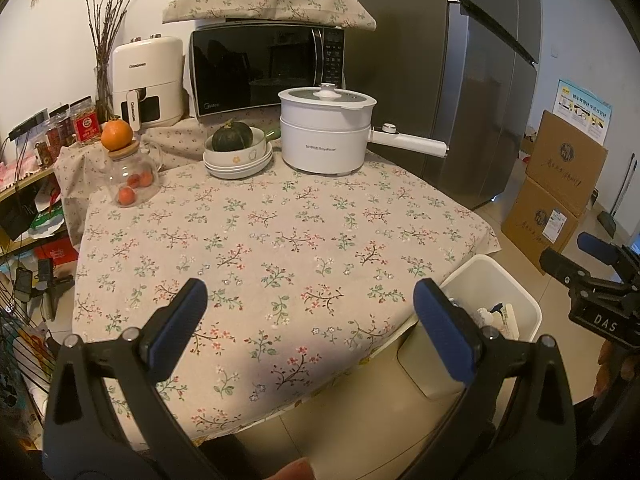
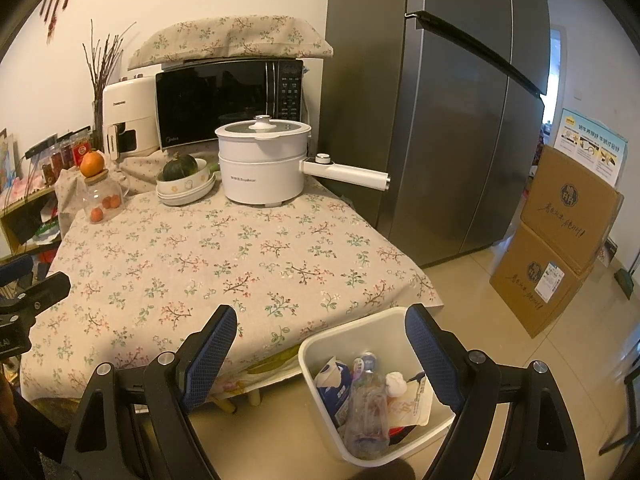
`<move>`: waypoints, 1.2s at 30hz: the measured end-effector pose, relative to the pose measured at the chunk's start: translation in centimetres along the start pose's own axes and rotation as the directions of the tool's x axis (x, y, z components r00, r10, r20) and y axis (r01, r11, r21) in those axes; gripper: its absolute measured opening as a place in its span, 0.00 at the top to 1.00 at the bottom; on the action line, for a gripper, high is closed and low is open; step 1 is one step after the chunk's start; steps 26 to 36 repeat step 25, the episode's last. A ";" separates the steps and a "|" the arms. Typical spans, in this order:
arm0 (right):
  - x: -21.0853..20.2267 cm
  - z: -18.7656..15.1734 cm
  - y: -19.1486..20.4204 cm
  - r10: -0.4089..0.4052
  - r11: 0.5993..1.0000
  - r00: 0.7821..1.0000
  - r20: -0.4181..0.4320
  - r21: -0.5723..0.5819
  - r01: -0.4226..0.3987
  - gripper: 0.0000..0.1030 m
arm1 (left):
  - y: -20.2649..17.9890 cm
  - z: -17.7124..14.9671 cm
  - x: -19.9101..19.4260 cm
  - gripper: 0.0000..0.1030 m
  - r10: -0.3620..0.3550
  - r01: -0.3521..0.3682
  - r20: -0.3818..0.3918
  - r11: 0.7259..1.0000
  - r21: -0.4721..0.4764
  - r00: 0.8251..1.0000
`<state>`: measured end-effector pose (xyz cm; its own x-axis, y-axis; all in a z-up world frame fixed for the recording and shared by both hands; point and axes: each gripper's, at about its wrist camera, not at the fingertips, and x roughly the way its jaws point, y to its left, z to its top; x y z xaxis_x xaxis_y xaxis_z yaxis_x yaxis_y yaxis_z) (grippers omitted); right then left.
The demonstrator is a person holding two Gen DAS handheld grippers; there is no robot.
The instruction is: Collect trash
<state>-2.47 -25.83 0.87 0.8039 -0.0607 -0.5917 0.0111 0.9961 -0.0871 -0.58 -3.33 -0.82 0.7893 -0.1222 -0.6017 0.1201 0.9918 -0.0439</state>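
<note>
White trash bin [image 2: 320, 354] is standing on the tile floor just beside the near right corner of the table [image 2: 224, 256], w/ rim open at top. Inside, a clear plastic bottle [image 2: 366, 408] is lying among a blue-and-white carton [image 2: 334, 380], a white crumpled wad [image 2: 396, 384] and a printed wrapper [image 2: 418, 400]; all are sitting below the rim.

Right gripper [image 2: 320, 356] is hanging over the bin, fingers spread wide, nothing between the blue pads [image 2: 434, 360]. Left gripper [image 1: 310, 328] is hanging over the near table edge, fingers likewise spread wide and holding nothing.

Floral tablecloth [image 1: 280, 240] is covering the table; its near and middle area is showing only cloth. At the far side: white electric pot [image 1: 324, 136] w/ lid and long handle, stacked bowls [image 1: 236, 160] carrying a dark green squash [image 1: 232, 138], glass jar [image 1: 132, 180] w/ an orange [image 1: 117, 135] resting on its lid. Behind these: microwave [image 1: 266, 70], white air fryer [image 1: 148, 80]. To the right: grey fridge [image 2: 440, 120], two stacked cardboard boxes [image 2: 556, 240] on the floor, well apart from the bin.
</note>
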 end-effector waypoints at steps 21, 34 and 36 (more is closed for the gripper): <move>0.2 -0.1 -0.1 -0.014 1.000 1.000 -0.004 0.000 0.014 0.15 | 0.0 -0.1 0.1 0.01 -0.005 0.005 -0.032 1.000 -0.007 0.999; 0.6 -0.5 0.3 0.006 0.999 1.000 -0.015 -0.034 -0.007 0.15 | 0.4 0.6 0.3 0.01 -0.023 0.023 -0.048 1.000 -0.007 0.999; 0.6 -0.5 0.3 0.006 0.999 1.000 -0.015 -0.034 -0.007 0.15 | 0.4 0.6 0.3 0.01 -0.023 0.023 -0.048 1.000 -0.007 0.999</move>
